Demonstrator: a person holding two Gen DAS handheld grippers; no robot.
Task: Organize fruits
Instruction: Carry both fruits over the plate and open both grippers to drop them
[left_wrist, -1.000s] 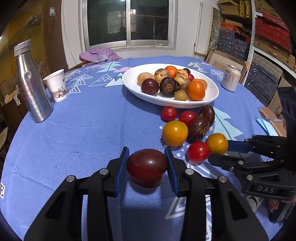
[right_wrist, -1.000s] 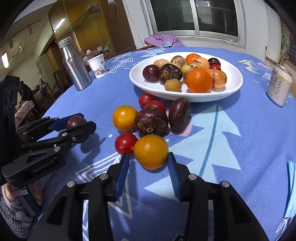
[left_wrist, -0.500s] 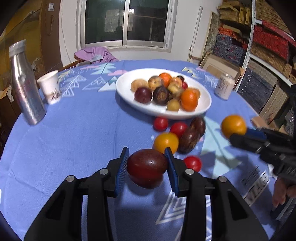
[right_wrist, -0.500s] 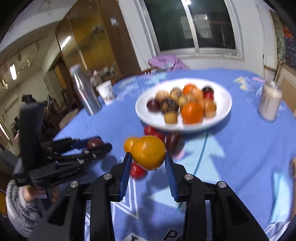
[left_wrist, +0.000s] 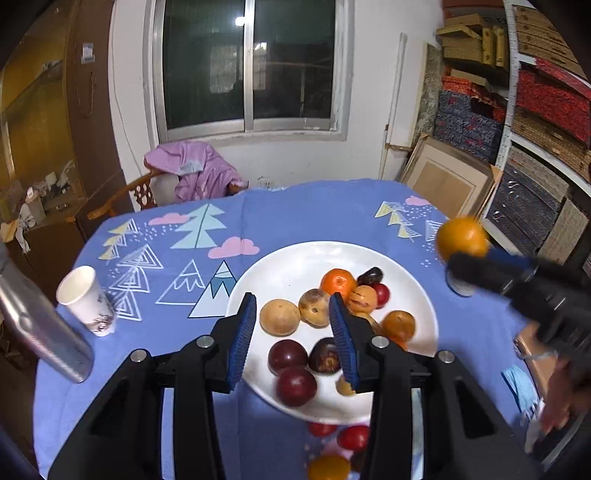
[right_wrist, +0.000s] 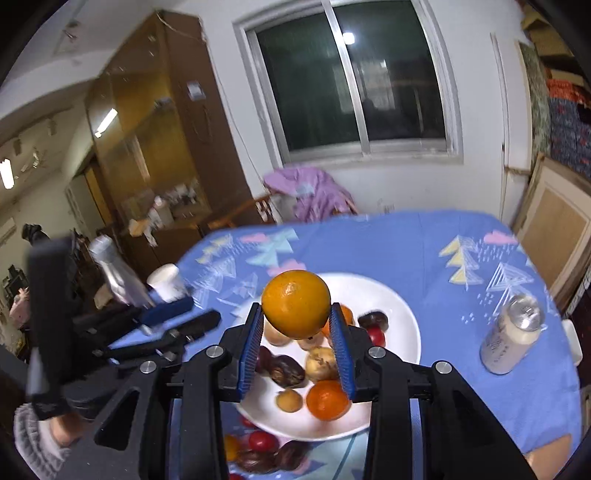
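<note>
A white plate (left_wrist: 295, 254) holds several fruits: oranges, brown ones and two dark red plums (left_wrist: 296, 386). My left gripper (left_wrist: 291, 306) hovers over the plate's near left side, open, with nothing between its blue pads. My right gripper (right_wrist: 297, 332) is shut on a yellow-orange fruit (right_wrist: 295, 302), held in the air above the plate (right_wrist: 406, 314). The left wrist view shows that fruit (left_wrist: 461, 236) and the right gripper (left_wrist: 476, 262) at the right, blurred. In the right wrist view the left gripper (right_wrist: 199, 312) is at the left. Loose tomatoes (left_wrist: 354, 437) and dark fruits lie on the blue cloth before the plate.
A paper cup (left_wrist: 86, 295) and a steel bottle (left_wrist: 40, 328) stand at the left of the table. A drink can (right_wrist: 513, 339) stands right of the plate. A chair with a pink garment (left_wrist: 195, 173) is behind the table, and stacked boxes fill shelves at the right.
Both grippers rose and moved forward over the plate. The dark red fruit is gone from between the left pads, and a second plum lies in the plate. The right gripper lifted the yellow-orange fruit off the cloth.
</note>
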